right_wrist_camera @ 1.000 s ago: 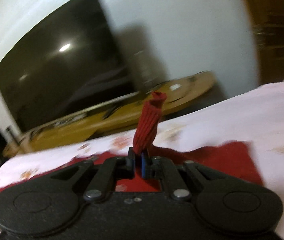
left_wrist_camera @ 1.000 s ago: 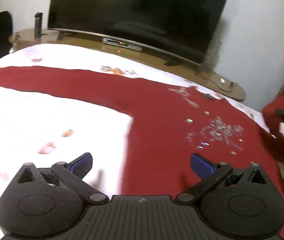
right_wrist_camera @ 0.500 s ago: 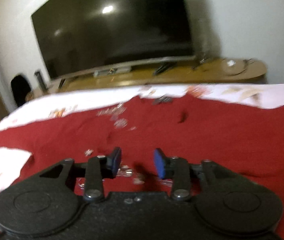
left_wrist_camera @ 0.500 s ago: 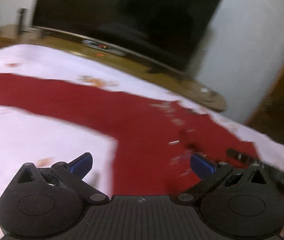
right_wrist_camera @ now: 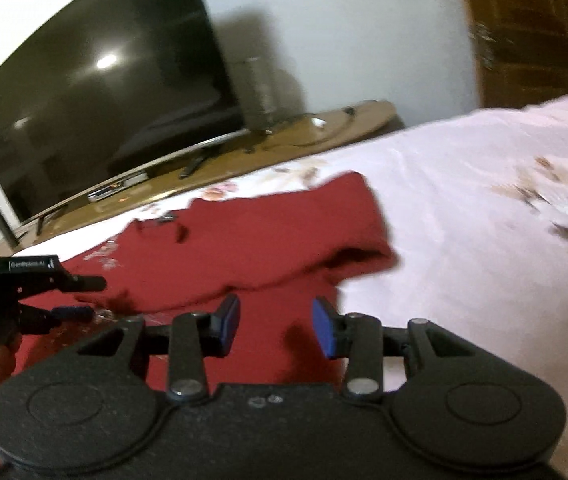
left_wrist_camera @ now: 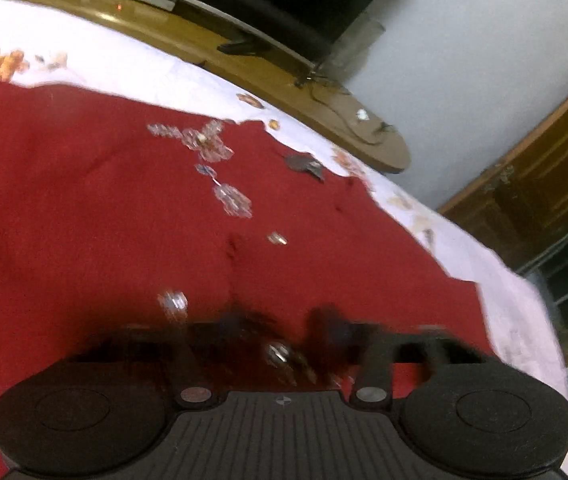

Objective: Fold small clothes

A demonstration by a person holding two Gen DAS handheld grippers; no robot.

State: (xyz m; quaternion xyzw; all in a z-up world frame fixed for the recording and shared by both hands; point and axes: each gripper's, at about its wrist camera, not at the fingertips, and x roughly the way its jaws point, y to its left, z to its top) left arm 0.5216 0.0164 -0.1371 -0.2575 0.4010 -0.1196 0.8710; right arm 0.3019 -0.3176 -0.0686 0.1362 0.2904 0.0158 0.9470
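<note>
On the bed (right_wrist_camera: 463, 184), across its white flowered sheet, we have the red garment (left_wrist_camera: 104, 208) spread flat, its right sleeve (right_wrist_camera: 323, 224) now folded inward over the body. Half a second ago that sleeve was not yet lying so; we judge the first fold made and the left side next. Our left gripper (right_wrist_camera: 80, 312) has just clamped shut low on the red cloth; blur hides whether fabric is pinched. Our right gripper (right_wrist_camera: 276, 326) has just been opening and hangs part spread over the hem, nothing between its pads. Beyond the bed, the television (right_wrist_camera: 96, 96) and wooden stand (left_wrist_camera: 323, 108) obstruct nothing.
</note>
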